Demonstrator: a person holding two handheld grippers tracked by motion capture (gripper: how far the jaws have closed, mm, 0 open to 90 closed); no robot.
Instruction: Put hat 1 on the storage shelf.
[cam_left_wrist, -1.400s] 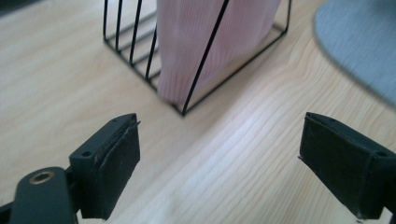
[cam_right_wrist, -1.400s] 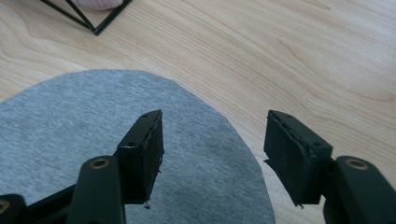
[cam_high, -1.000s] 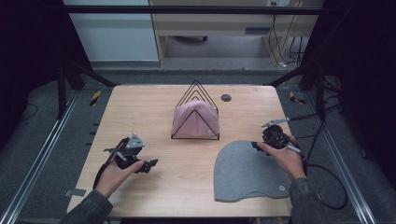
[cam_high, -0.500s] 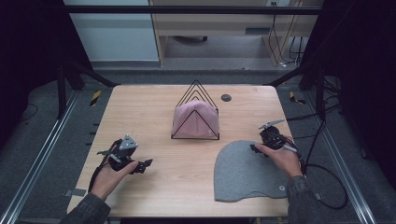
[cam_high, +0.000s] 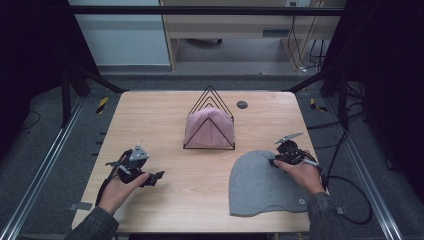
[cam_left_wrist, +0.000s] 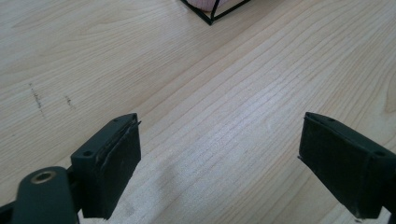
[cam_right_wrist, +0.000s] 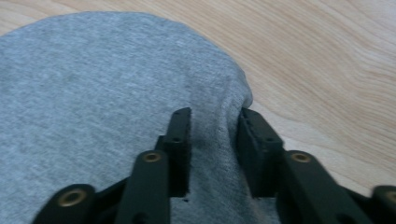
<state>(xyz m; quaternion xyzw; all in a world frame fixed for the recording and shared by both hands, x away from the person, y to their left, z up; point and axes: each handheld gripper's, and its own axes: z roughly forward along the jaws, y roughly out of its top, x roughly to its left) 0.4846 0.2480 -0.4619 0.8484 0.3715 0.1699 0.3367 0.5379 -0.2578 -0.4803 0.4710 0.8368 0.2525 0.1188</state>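
Observation:
A grey knit hat (cam_high: 262, 187) lies flat on the wooden table's front right. My right gripper (cam_high: 274, 162) sits at its upper right edge. Its jaws have just been closing, and in the right gripper view a raised fold of the grey hat (cam_right_wrist: 93, 84) is pinched between the pads of my right gripper (cam_right_wrist: 214, 140). My left gripper (cam_high: 150, 177) rests over bare wood at the front left. In the left gripper view my left gripper (cam_left_wrist: 219, 158) stands wide open with nothing between its jaws. A pink hat (cam_high: 210, 130) sits inside a black wire rack (cam_high: 212, 92) at the table's middle.
A small dark round disc (cam_high: 242, 104) lies behind the rack to its right. The rack's corner (cam_left_wrist: 212, 14) is ahead of the left gripper. Cables trail off the table's right side, and metal rails run along both sides.
The right gripper has shifted slightly down onto the grey hat's edge. The left hand has stayed about where it was.

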